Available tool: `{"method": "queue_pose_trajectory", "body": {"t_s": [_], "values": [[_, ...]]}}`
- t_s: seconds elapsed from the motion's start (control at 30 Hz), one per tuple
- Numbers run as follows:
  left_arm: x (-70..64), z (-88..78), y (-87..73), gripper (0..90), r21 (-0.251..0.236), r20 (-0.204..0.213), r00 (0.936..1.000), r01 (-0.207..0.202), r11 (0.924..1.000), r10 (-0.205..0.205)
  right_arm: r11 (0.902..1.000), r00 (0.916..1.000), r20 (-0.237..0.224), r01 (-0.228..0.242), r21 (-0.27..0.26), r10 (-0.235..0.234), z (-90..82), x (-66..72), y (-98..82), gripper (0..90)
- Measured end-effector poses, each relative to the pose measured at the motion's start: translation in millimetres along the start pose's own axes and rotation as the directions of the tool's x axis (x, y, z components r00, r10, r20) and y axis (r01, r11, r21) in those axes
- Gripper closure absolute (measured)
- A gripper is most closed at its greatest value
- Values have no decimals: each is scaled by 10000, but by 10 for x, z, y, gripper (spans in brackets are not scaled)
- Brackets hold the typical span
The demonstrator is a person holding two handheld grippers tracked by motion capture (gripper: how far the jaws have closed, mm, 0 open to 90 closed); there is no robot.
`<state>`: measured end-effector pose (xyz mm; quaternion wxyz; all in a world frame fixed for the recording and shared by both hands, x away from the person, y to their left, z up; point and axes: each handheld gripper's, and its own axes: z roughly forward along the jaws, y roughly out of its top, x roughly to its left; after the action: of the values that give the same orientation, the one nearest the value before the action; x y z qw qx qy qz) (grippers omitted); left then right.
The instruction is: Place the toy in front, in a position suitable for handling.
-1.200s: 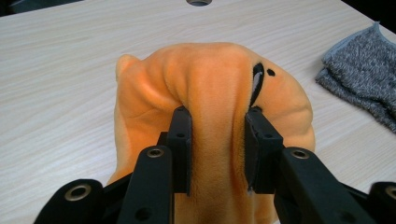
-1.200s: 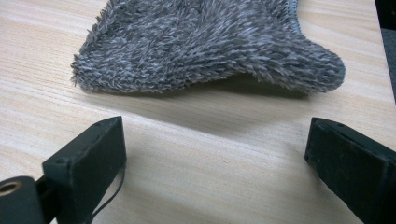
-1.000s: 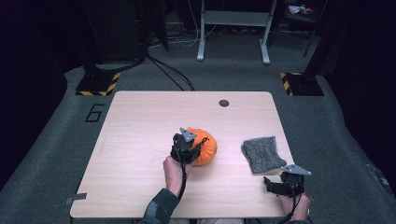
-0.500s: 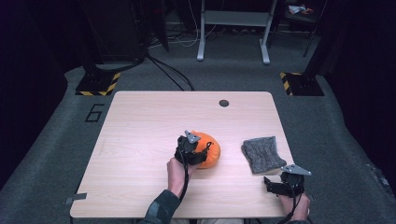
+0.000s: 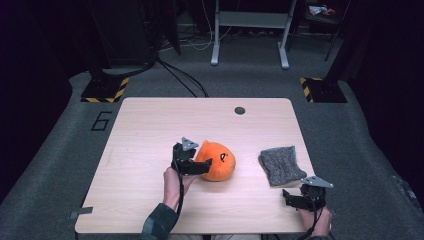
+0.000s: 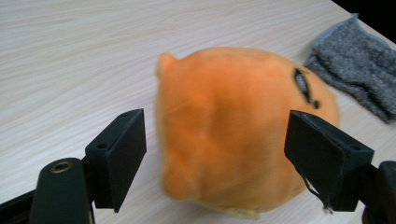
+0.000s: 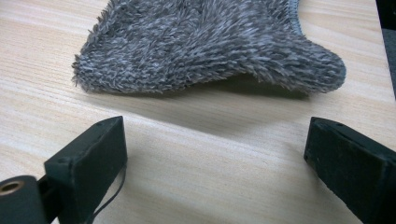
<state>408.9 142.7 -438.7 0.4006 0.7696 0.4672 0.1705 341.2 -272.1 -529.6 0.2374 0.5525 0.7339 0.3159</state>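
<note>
Opening just now, my left tongs [image 6: 215, 158] straddle the round orange plush toy [image 6: 238, 126] without pressing it; right tongs [image 7: 215, 172] gape before the grey cloth [image 7: 210, 42]; bare surface [image 5: 150, 130] beyond.

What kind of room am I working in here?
Probably a lab or test bay: a pale wooden table on grey carpet marked with the number 6, yellow-and-black striped stand bases, and loose cables behind.

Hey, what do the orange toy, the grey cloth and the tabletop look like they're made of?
Orange toy: soft plush fabric, matte and fuzzy, probably stuffed, with a dark stitched mark. Grey cloth: shaggy fleece or microfibre, with long mottled fibres and a hemmed edge. Table: pale wood-grain surface, smooth with a low sheen, likely laminate.
</note>
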Motion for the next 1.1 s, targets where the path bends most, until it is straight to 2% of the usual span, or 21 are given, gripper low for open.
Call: {"method": "queue_pose_trajectory", "body": {"t_s": [0.07,0.13,0.17,0.3,0.33,0.43,0.47,0.5,0.57,0.63,0.67,0.7,0.83,0.9,1.1], "values": [[96,-23,-26,213,32,43,9999,102,9999,-102,10000,10000,5,-2,7,2,0,0,1,52],[187,-45,-57,232,118,165,9998,-77,9999,75,10000,10000,3,-1,6,1,0,0,1,52],[227,-49,-81,241,179,160,9999,-38,9998,35,10000,10000,5,-2,5,2,0,0,0,52],[302,-41,-138,249,235,386,9992,55,9997,-64,10000,10000,8,-6,9,6,0,0,1,52],[337,-29,-174,252,313,600,9982,7,9995,-26,10000,10000,6,-4,7,4,1,0,2,52],[382,7,-220,271,385,876,9961,53,9992,-86,10000,10000,12,-9,8,9,1,0,2,52],[390,21,-232,282,424,947,9953,166,9990,-205,10000,10000,14,-13,9,13,1,1,2,52],[404,34,-243,290,445,933,9955,106,9990,-147,10000,10000,11,-1,12,1,1,0,1,52],[415,63,-262,318,604,1142,9933,123,9981,-191,10000,10000,21,-9,10,9,1,1,2,52],[410,80,-271,347,611,1149,9931,166,9980,-236,10000,10000,19,-1,16,1,1,0,1,52],[432,100,-289,362,669,1347,9908,59,9977,-149,10000,10000,18,4,15,-4,1,0,1,52],[429,114,-297,366,679,1344,9904,227,9974,-317,10000,10000,24,-1,15,1,1,0,1,52],[429,128,-303,410,644,1511,9878,277,9975,-372,10000,10000,20,35,5,-35,1,-3,2,52],[418,130,-299,442,550,1514,9882,161,9984,-242,10000,10000,31,-2,7,2,0,0,1,52],[351,140,-288,623,653,1639,9864,-244,9976,133,10000,10000,69,-36,-13,36,0,4,0,52]]}}
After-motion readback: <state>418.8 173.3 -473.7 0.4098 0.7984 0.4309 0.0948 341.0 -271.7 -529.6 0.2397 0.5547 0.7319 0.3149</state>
